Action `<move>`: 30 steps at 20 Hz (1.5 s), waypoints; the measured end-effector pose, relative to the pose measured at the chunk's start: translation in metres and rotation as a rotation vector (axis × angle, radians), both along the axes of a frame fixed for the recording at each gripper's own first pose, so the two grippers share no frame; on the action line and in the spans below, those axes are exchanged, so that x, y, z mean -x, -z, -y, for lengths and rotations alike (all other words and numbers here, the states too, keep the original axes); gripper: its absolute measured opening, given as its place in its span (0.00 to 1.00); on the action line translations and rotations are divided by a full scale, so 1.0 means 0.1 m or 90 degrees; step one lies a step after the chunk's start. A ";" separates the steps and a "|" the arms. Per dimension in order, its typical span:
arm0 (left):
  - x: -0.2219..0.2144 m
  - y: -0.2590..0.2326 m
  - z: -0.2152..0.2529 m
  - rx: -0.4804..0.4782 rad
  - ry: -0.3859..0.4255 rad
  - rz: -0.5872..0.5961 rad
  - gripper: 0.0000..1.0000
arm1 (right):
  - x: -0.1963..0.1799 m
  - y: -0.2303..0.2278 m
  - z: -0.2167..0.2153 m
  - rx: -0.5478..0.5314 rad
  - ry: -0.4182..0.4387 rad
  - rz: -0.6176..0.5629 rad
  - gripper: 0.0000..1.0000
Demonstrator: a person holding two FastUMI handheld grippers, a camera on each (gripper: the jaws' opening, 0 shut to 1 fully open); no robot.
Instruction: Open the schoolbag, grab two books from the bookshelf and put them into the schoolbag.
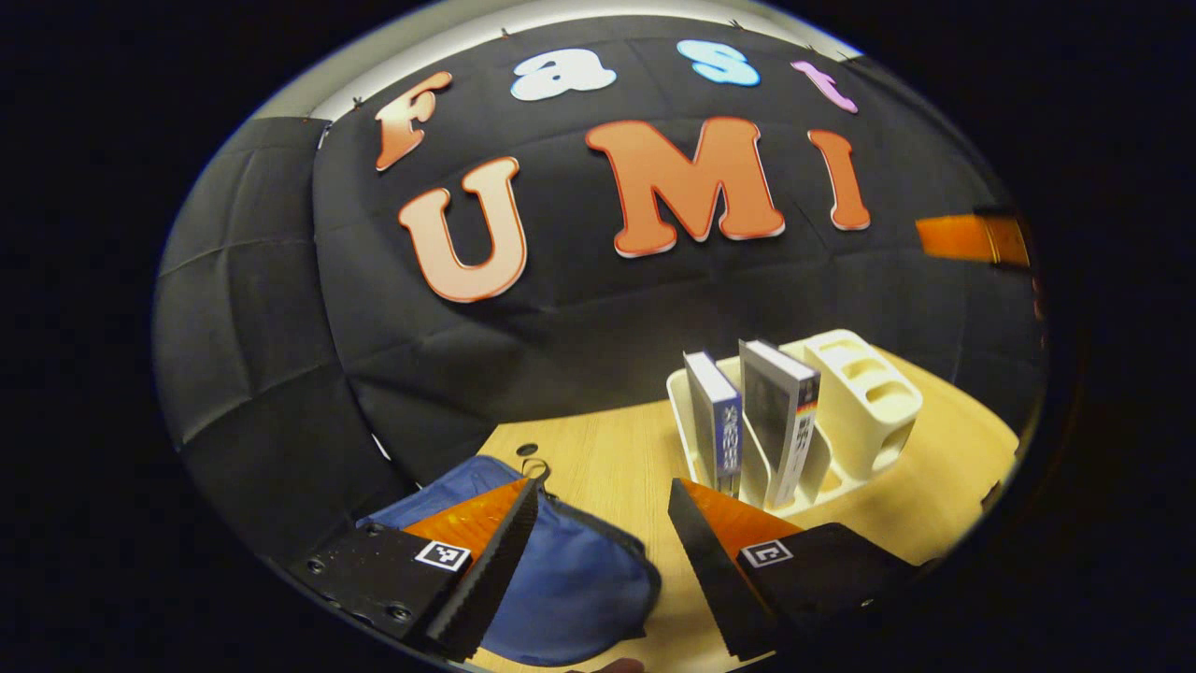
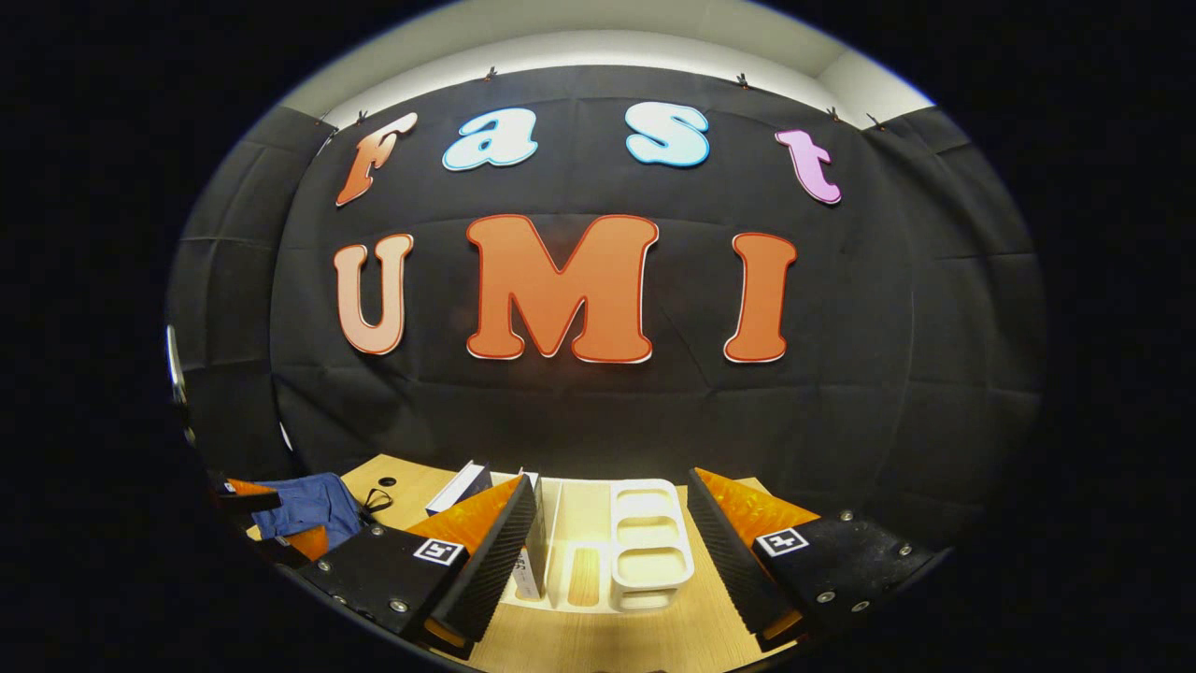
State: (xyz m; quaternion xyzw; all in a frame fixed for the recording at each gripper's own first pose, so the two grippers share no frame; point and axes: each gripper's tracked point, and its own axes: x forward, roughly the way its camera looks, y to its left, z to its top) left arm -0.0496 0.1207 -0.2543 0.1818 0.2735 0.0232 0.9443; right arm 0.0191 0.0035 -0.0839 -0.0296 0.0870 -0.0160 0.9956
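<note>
Tongs first: in the left gripper view the left tongs (image 1: 603, 551) stand wide apart at the bottom of the picture, nothing between their fingers; under and just beyond the left-hand finger lies the blue schoolbag (image 1: 570, 584), flat on the wooden surface (image 1: 598, 458), its dark-edged rim curving toward the gap between the fingers; whether it is zipped or open I cannot tell; behind the right-hand finger stands the white bookshelf (image 1: 864, 397), and in its slots two books lean upright side by side, the blue-spined book (image 1: 718, 421) on the left and the grey book (image 1: 783, 416) just beside it, the two apart by a narrow gap; a compartmented end of the rack sits beyond them toward the black wall. In the right gripper view the right tongs (image 2: 607, 551) also stand wide and hold nothing; between and just past their fingers the bookshelf (image 2: 649, 547) sits on the surface (image 2: 598, 640), its compartments facing up; the books (image 2: 533, 551) stand in its left part, partly hidden by the left-hand finger; farther off at the left edge lies the schoolbag (image 2: 313, 505), with the other gripper's finger just beside it.
</note>
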 end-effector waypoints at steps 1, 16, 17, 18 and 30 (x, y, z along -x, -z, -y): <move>0.05 0.13 -0.06 -0.020 -0.002 -0.024 0.89 | -0.01 0.01 0.05 0.002 0.006 -0.002 0.97; 0.83 1.54 -0.39 -0.289 0.088 -0.286 0.90 | -0.06 0.13 0.26 0.010 0.035 -0.016 0.97; 0.86 1.62 -0.43 -0.306 0.090 -0.297 0.90 | -0.06 0.13 0.26 0.011 0.036 -0.016 0.97; 0.88 1.68 -0.45 -0.321 0.090 -0.303 0.90 | -0.07 0.13 0.26 0.011 0.035 -0.016 0.97; 0.89 1.81 -0.70 -0.362 0.046 -0.317 0.47 | -0.06 0.14 0.31 0.017 0.039 -0.015 0.97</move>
